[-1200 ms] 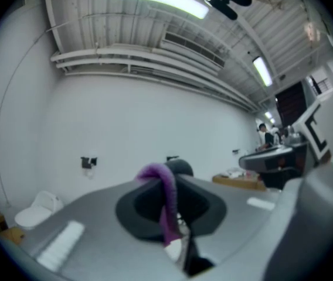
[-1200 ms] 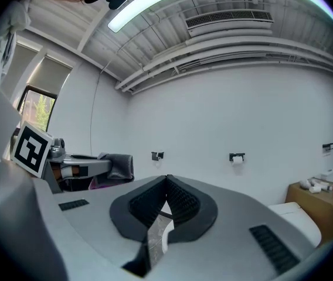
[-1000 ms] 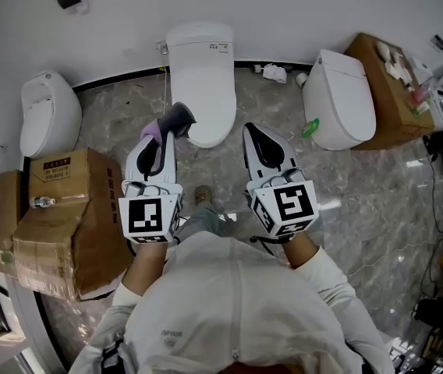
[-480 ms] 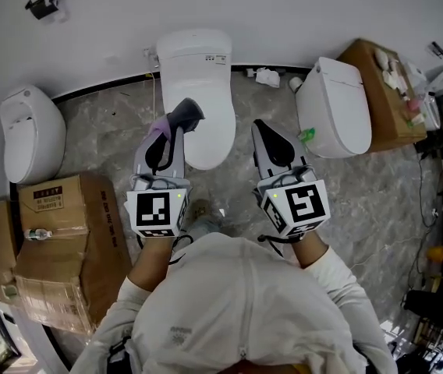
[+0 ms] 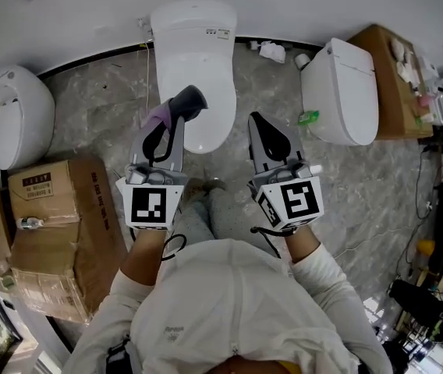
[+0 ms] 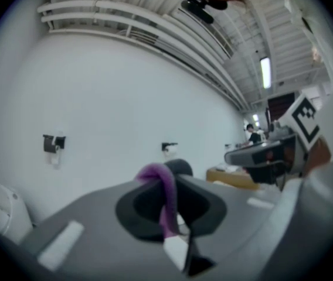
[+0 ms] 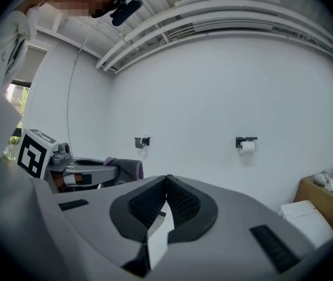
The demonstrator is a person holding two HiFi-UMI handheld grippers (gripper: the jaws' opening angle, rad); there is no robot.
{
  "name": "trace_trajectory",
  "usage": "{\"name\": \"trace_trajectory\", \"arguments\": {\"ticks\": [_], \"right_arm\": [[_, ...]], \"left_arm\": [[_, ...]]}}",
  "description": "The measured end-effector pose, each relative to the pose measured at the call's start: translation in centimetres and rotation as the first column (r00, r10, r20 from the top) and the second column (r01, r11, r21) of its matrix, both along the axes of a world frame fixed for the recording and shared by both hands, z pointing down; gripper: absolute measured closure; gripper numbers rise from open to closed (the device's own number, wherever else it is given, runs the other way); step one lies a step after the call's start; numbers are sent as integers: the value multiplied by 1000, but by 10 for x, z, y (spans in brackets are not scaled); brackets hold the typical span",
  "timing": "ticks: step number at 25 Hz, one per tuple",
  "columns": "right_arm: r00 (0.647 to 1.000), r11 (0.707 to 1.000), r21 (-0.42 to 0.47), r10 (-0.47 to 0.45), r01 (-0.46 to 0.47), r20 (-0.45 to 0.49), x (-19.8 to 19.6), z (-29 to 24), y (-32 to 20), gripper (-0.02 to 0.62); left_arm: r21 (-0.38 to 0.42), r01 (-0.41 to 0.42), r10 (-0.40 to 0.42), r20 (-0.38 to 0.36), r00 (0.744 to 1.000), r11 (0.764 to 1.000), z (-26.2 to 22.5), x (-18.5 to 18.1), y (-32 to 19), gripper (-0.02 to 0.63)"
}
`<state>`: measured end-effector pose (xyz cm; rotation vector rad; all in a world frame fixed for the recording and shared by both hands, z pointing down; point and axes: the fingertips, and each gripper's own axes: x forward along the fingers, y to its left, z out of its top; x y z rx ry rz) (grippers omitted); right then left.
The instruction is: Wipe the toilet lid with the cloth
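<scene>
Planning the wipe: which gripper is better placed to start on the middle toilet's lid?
Left. The left gripper is shut on the cloth, over the toilet lid in the head view. The right gripper is shut, empty, beside the lid.

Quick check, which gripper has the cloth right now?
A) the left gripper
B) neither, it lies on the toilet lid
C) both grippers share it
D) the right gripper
A: the cloth is pinched in the left gripper, purple fabric showing between its closed jaws, while the right gripper is shut on nothing.
</scene>
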<state>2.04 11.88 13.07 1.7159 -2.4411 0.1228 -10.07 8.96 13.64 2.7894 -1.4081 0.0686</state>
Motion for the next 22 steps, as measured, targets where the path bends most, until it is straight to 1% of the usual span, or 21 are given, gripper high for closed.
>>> {"name": "trace_trajectory", "arguments": {"ticks": [4,7,11,15,18,21,22], "right_arm": [[1000,997,-77,-26,26,2,4,45,-14,581],[998,992,-112,-56,60,42,10,76,-26,581],[995,983,-164,-70,81,74,22,126,-36,580],[990,963,-245,-86,112,116,32,178,-43,580],[986,945,-308,-58,106,159,37,220,-42,580],[978,918,-380,-40,117,203,38,263,-39,578],[975,907,-401,-43,130,219,38,276,-39,551]], "left_arm": [[-40,-9,10,24,1000,999,36,8,-8,583],[-47,-7,8,17,1000,999,59,19,-17,583],[-66,-25,28,50,998,998,96,32,-21,583],[-92,-26,35,88,995,995,131,41,-30,583],[-120,-24,34,82,996,992,154,45,-29,583],[-136,-27,39,81,996,990,172,48,-25,583],[-141,-25,36,78,996,990,176,48,-25,583]]}}
